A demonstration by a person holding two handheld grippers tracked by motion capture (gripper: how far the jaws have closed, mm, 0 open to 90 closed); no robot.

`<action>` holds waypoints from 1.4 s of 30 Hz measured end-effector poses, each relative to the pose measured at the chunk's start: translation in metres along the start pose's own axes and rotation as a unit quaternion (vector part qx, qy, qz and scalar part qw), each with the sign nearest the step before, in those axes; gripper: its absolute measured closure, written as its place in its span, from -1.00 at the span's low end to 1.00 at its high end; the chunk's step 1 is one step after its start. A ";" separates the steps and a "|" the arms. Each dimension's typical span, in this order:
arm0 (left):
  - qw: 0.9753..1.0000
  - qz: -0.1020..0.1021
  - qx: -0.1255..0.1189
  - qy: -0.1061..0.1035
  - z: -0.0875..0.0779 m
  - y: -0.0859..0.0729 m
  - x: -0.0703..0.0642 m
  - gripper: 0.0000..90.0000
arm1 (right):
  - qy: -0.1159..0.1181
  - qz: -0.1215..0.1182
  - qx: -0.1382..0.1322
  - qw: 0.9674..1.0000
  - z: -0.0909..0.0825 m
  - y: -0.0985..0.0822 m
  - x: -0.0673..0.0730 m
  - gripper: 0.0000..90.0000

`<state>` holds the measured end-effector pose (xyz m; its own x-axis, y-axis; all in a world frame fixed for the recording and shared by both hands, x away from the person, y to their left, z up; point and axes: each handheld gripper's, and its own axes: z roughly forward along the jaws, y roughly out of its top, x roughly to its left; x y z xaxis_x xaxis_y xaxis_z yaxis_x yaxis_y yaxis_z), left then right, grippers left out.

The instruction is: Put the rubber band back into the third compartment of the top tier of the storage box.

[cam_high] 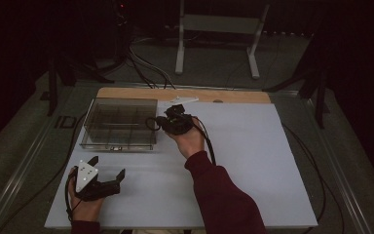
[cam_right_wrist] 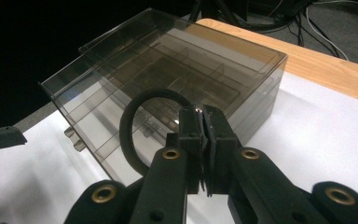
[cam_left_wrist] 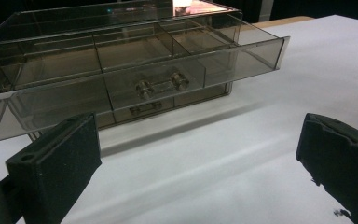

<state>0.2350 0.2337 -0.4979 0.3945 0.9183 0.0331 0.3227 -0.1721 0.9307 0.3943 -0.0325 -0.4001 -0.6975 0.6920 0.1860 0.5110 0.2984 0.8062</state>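
Tongs at the organizer's right edge.
Your right gripper [cam_right_wrist: 205, 140] pinches a black band [cam_right_wrist: 135, 126] beside the drawer organizer [cam_high: 119, 122]; your left gripper [cam_high: 108, 168] gapes wide, empty.

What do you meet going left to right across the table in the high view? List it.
Left gripper, open → smoked clear drawer box → black loop → right gripper, shut on the loop → bare white tabletop.

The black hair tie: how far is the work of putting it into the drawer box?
Done: the top drawer stands pulled open, and the right gripper is shut on the black hair tie. In hand: carrying it beside the box. Left: dropping it into a compartment.
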 end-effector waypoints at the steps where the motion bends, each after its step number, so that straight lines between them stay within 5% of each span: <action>1: 1.000 0.000 0.000 0.000 0.000 0.000 0.000 -0.99 | 0.001 0.000 0.000 1.000 0.001 0.000 0.001 0.96; 42: 1.000 0.000 -0.001 -0.001 0.000 0.000 0.000 -0.99 | 0.004 -0.032 0.051 0.998 0.048 -0.016 0.029 0.95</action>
<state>0.2351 0.2342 -0.4976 0.3963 0.9176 0.0315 0.3208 -0.1705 0.9317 0.3903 0.0140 -0.4346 -0.7348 0.6636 0.1405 0.5130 0.4082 0.7551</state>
